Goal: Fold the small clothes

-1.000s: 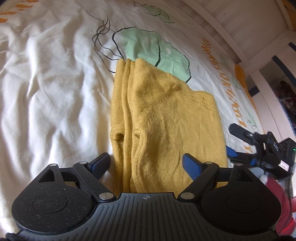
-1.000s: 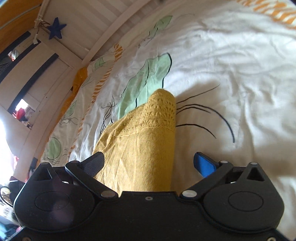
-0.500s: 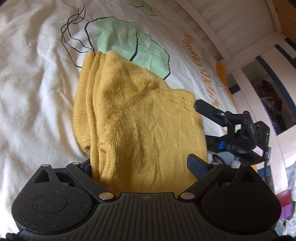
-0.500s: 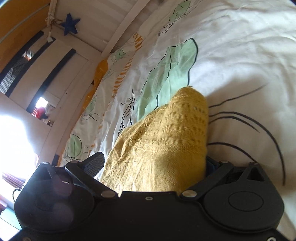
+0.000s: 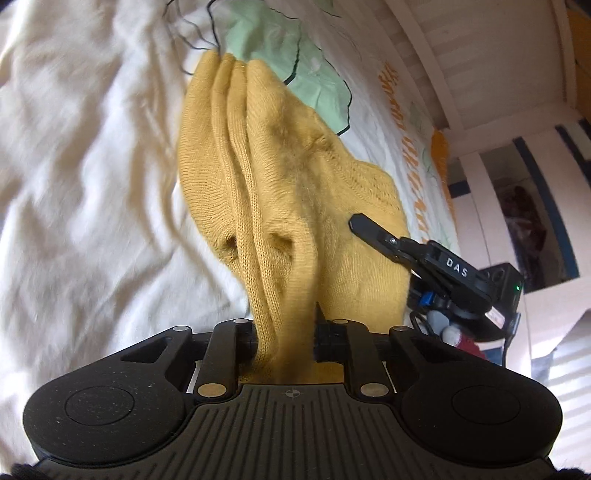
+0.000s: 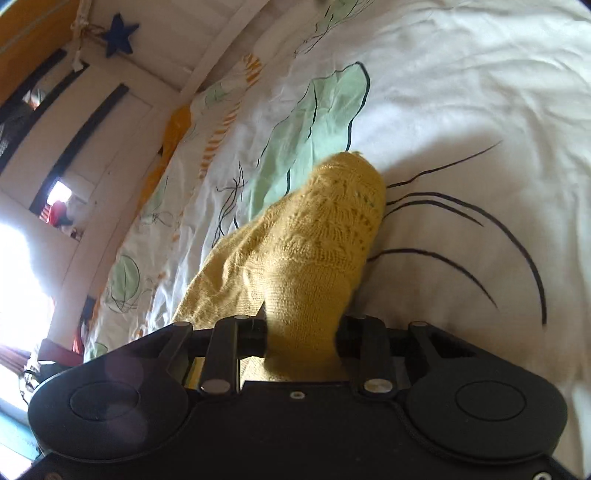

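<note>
white printed duvet (image 5: 92,155) | blue star (image 6: 119,34) | white bed rail (image 5: 447,74)

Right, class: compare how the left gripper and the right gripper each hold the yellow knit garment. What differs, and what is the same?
The left gripper pinches plain-knit fabric bunched into long pleats; the right gripper pinches the end with the lacy openwork edge. The left grips a thinner gather, the right a thicker wad. Both are shut on the yellow knit garment, above the white printed duvet.

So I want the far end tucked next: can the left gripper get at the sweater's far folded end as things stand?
Probably not: the left gripper is shut on the near end of the yellow sweater, so it would have to let go first.
</note>
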`<state>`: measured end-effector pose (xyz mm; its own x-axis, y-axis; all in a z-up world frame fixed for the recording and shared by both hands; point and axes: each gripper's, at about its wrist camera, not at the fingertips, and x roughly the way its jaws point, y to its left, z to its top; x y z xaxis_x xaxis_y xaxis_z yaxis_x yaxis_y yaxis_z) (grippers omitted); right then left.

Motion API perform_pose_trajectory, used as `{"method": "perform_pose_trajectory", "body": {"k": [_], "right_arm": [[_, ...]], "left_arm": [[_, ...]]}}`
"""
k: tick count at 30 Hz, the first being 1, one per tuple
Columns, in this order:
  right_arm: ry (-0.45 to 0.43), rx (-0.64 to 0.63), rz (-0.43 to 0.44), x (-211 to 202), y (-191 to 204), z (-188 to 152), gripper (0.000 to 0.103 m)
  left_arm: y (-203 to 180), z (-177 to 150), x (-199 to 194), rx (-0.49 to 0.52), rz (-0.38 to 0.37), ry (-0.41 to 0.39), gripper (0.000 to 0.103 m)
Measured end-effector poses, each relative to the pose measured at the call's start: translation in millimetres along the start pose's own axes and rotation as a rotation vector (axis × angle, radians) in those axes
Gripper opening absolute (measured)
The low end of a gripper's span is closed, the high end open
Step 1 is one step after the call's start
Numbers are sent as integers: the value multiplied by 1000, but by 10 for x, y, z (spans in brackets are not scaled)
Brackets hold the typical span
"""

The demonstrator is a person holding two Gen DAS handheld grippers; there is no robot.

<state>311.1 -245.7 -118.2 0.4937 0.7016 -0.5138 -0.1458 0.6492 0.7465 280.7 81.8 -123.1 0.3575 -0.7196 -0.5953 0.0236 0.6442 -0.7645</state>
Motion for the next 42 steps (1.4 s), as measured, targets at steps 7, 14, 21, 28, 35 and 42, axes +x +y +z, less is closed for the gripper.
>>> {"method": "perform_pose_trajectory", "body": {"k": [7,14,21,28,35,42], "right_arm": [[25,-26,-78,-471,363,-386,38],[96,25,-116,-1075,470,-1065,38],[-12,-84,-262,-1406,500,-1454,56],[-189,-201,-341,-1591,585,-1597,68],[-303,-319,-334,-1651,671,-1715,84],[-339,-304,-369,-1727,568,-1777,87]], "left_arm": [[-264,-565,-287,33,-54,62,18],[-332,-1436,-578,43,-95,139,18],[-187,-1925,-781,104,122,38,23],[-394,-2151,-1089,210,233,-133,31],[-904,-2273,-1213,463,293,-321,71],[-1145,-1963,-808,514,371,-366,71]]}}
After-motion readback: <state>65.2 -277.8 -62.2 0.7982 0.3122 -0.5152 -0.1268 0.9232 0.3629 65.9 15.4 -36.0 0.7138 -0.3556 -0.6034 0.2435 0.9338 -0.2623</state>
